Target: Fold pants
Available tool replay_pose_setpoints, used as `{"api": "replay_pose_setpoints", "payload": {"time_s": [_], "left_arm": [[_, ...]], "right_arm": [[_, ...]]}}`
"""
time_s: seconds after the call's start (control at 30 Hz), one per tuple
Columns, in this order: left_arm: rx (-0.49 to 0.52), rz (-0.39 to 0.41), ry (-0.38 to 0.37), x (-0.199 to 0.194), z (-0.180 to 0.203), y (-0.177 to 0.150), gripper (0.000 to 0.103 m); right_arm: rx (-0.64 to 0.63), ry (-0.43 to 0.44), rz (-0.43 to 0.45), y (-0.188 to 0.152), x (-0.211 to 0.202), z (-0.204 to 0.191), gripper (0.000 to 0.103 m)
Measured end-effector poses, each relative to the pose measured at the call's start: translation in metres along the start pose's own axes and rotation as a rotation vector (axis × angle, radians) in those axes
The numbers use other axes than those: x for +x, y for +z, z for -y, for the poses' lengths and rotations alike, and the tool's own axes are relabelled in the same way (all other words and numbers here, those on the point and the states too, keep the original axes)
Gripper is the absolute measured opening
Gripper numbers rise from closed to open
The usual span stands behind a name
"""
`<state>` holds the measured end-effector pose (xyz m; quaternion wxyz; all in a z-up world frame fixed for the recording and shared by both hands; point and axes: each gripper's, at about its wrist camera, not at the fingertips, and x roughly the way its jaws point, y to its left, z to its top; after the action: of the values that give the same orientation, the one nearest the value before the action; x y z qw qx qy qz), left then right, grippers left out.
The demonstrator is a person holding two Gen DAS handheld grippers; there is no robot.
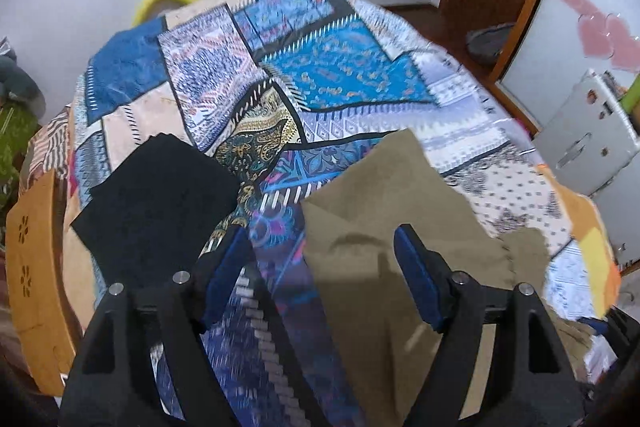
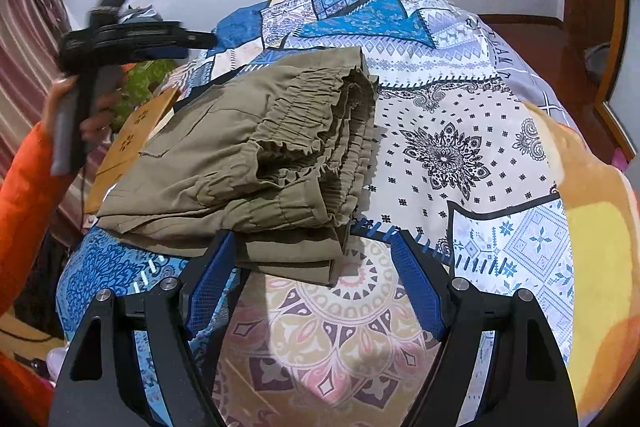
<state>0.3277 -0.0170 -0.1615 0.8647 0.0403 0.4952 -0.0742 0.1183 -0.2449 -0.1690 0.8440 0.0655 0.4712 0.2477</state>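
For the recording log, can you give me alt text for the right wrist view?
Folded khaki pants, elastic waistband bunched to the right, lie on a patchwork bedspread just ahead of the open right gripper. At upper left, a hand in an orange sleeve holds the left gripper above the bed.

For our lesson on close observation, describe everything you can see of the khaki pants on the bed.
The khaki pants are olive-tan woven cloth, folded into a thick, layered bundle. A gathered, frilled elastic waistband faces right, its layers stacked; flat folded edges show at the near side. They lie on the patchwork bedspread, which alone touches them. The right gripper is open just short of the near edge; the left gripper is off to the left, above the bed.
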Motion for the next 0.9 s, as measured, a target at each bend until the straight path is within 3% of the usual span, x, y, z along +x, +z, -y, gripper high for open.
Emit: {"api": "replay_pose_setpoints", "payload": {"time_s": [0.13,0.23,0.3,0.47,0.6,0.9], "left_arm": [[0.051,-0.078,0.02,0.047,0.012,0.007,0.077],[0.201,-0.173,0.155,0.083,0.031,-0.004,0.082],[0.233,-0.158,0.186,0.089,0.033,-0.014,0.088],[0.182,-0.157,0.143,0.084,0.013,-0.025,0.09],[0.152,-0.143,0.165,0.068,0.001,-0.04,0.09],[-0.033,-0.148,0.147,0.008,-0.053,-0.097,0.09]], "right_arm": [[0.021,-0.01,-0.004,0.001,0.003,0.006,0.076],[0.034,-0.015,-0.008,0.002,0.004,0.011,0.076],[0.039,-0.023,-0.007,0.003,0.004,0.013,0.076],[0.039,-0.048,-0.001,0.003,0.001,0.018,0.076],[0.034,-0.063,0.014,0.002,-0.006,0.017,0.076],[0.019,-0.068,0.045,0.003,-0.022,0.009,0.076]]}}
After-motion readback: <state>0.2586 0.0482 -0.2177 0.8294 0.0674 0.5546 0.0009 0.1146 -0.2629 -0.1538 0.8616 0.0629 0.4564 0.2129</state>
